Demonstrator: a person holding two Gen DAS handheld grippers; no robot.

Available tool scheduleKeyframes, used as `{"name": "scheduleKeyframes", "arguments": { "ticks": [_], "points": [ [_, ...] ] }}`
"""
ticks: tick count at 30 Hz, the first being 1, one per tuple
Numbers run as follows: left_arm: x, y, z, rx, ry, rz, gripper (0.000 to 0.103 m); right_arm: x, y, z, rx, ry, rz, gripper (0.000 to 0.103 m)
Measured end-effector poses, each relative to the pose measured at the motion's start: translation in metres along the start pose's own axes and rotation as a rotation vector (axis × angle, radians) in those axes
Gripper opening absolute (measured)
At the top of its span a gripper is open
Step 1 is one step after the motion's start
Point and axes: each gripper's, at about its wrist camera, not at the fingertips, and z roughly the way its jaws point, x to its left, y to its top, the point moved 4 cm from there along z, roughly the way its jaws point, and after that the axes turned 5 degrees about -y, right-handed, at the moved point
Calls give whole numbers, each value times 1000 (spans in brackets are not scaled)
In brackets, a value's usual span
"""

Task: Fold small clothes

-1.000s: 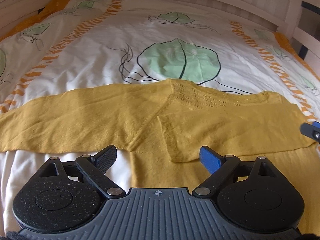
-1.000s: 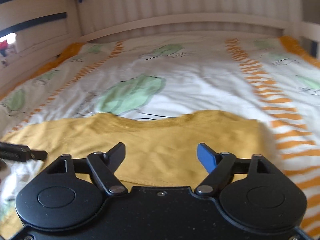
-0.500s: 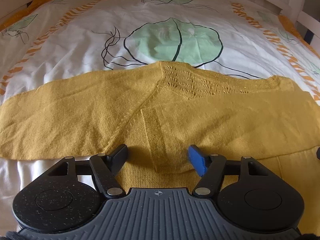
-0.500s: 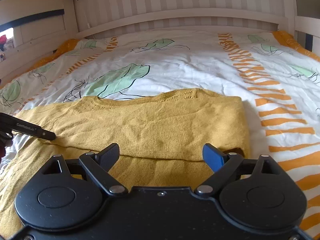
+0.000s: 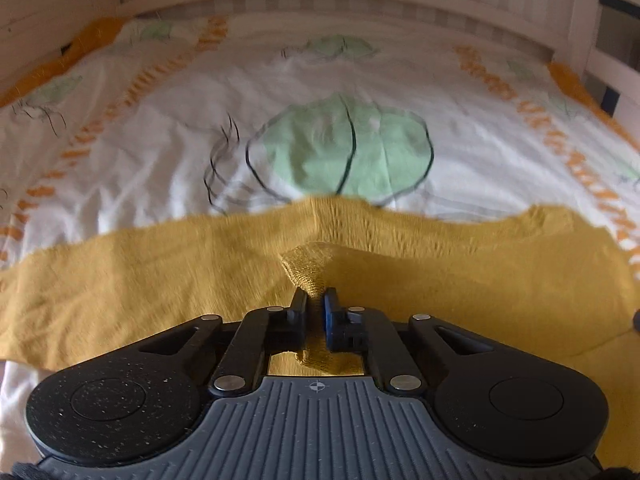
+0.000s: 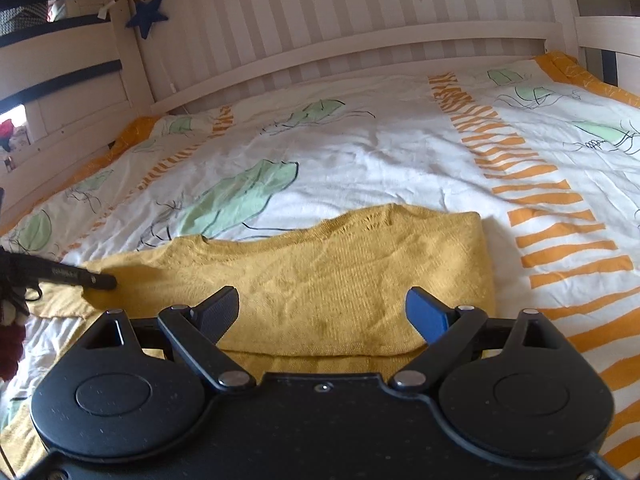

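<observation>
Mustard-yellow knit sweater (image 5: 460,280), lying flat on the bed directly ahead of both claws, neckline on its far edge. Left gripper (image 5: 316,306): jaws closed on the ribbed cuff (image 5: 308,268) of the folded-over sleeve, the cuff bunched and raised above the body of the garment just ahead of the fingertips. To this claw's left, the other sleeve (image 5: 100,280) extends flat towards the frame edge; its near hem borders white sheet. Right gripper (image 6: 322,308): jaws spread wide, holding nothing, poised over the folded sleeve's near edge, which runs between the fingers. To its right, the sweater's straight folded side edge (image 6: 486,272) gives onto bare duvet; to its far left, the left gripper's black finger tip is visible against the knit. Duvet cover (image 6: 400,160): white, green leaf prints, orange dashed stripes, open ahead of the garment up to the headboard. Headboard (image 6: 360,40): pale slatted wood. Blue star ornament (image 6: 146,14) hangs at upper left.
</observation>
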Motion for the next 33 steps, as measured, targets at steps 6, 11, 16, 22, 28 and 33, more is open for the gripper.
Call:
{"name": "scheduleKeyframes", "arguments": {
  "ticks": [6, 11, 16, 22, 28, 33],
  "points": [
    [16, 4, 8, 15, 46, -6, 8, -1, 3, 3, 6, -2, 4, 92],
    [23, -16, 40, 127, 50, -14, 15, -17, -3, 16, 78, -45, 63, 92],
    [22, -31, 44, 75, 63, 28, 23, -38, -14, 30, 143, -51, 171, 91],
    [29, -29, 41, 77, 21, 11, 30, -33, -16, 27, 132, -61, 129, 92],
    [45, -28, 20, 48, -7, -39, 77, -26, -15, 18, 90, -32, 92, 93],
    [80, -33, -13, 23, 20, -95, 78, -15, -17, 1, 46, 8, 57, 97]
  ]
}}
